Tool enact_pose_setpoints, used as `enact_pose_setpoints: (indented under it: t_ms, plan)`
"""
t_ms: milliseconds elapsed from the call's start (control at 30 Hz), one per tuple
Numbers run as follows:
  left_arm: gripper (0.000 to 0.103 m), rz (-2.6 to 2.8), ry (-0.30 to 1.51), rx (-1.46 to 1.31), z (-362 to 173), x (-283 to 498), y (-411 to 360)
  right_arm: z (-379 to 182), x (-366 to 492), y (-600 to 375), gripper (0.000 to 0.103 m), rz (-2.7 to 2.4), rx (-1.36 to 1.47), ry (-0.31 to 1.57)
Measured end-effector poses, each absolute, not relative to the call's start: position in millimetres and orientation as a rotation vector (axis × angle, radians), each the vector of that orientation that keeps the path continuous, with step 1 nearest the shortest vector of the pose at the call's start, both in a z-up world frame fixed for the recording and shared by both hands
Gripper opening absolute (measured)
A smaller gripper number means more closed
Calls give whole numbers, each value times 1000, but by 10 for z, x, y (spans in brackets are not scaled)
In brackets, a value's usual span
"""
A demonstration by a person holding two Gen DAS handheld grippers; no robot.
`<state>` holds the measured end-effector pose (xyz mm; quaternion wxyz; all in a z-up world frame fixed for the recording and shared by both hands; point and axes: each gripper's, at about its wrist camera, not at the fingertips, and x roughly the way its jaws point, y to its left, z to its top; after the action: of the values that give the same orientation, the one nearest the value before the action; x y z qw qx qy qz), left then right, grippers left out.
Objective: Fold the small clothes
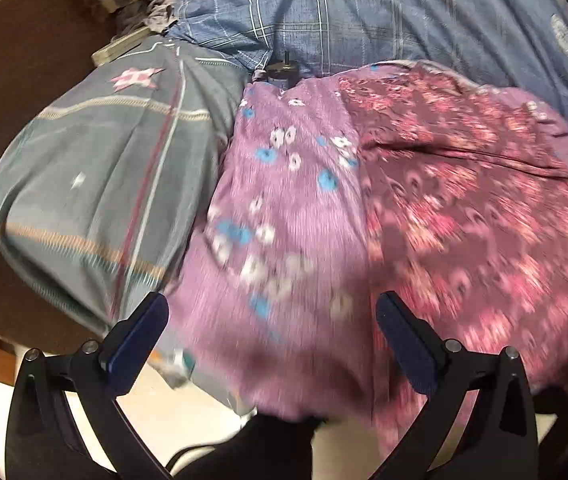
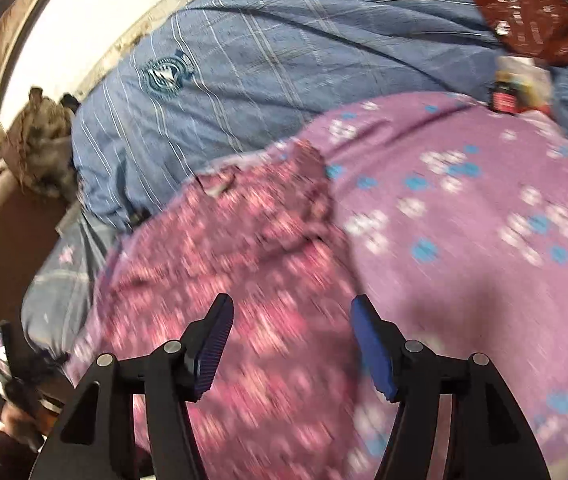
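A small maroon garment with a pink floral print [image 1: 476, 216] lies spread on a purple sheet with blue and white flowers [image 1: 284, 200]. It also shows in the right wrist view [image 2: 236, 248], with the purple sheet [image 2: 464, 220] to its right. My left gripper [image 1: 272, 316] is open and empty, hovering over the purple sheet just left of the garment. My right gripper [image 2: 292, 320] is open and empty, above the garment's near right edge. Both views are motion-blurred.
A grey-green pillow [image 1: 104, 184] lies left of the sheet. A blue plaid blanket [image 1: 344, 12] covers the far bed, also in the right wrist view [image 2: 244, 64]. A small dark bottle [image 2: 504, 96] and a red packet [image 2: 524, 12] sit far right. A brown headboard [image 1: 24, 80] is left.
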<state>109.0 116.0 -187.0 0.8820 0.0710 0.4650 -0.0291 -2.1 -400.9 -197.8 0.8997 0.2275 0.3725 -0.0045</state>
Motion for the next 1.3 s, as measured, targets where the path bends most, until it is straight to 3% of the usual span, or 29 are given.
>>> enact_pose_setpoints:
  t_ms: [200, 333, 800, 1067, 1100, 1133, 1167, 1200, 1233, 1300]
  plan:
    - [103, -208, 1027, 77, -1999, 613, 1053, -2112, -435, -3931, 66, 10, 517, 882]
    - [92, -247, 1094, 94, -2295, 400, 863, -2222, -553, -3727, 66, 36, 469, 967]
    - [93, -215, 1322, 58, -3019, 503, 570, -2755, -864, -3600, 66, 24, 497, 1149]
    - [92, -250, 1378, -22, -3246, 551, 615, -3349, -737, -3427, 68, 11, 500, 1335]
    - [87, -255, 1382, -35, -3270, 558, 636, -3396, -734, -3392, 58, 23, 504, 1333]
    - [69, -258, 1384, -58, -3291, 567, 667, -3407, -726, -3368, 24, 33, 500, 1334]
    - [55, -265, 1386, -79, -3305, 572, 698, -3399, -722, -3348, 7, 41, 487, 1336]
    - [29, -280, 1394, -108, -3319, 577, 725, -3325, -733, -3312, 4, 50, 449, 1317]
    - [18, -295, 1402, -133, -3327, 584, 755, -3240, -752, -3281, 3, 68, 422, 1300]
    - [14, -308, 1384, -141, -3290, 576, 816, -3017, -801, -3240, 3, 127, 409, 1260]
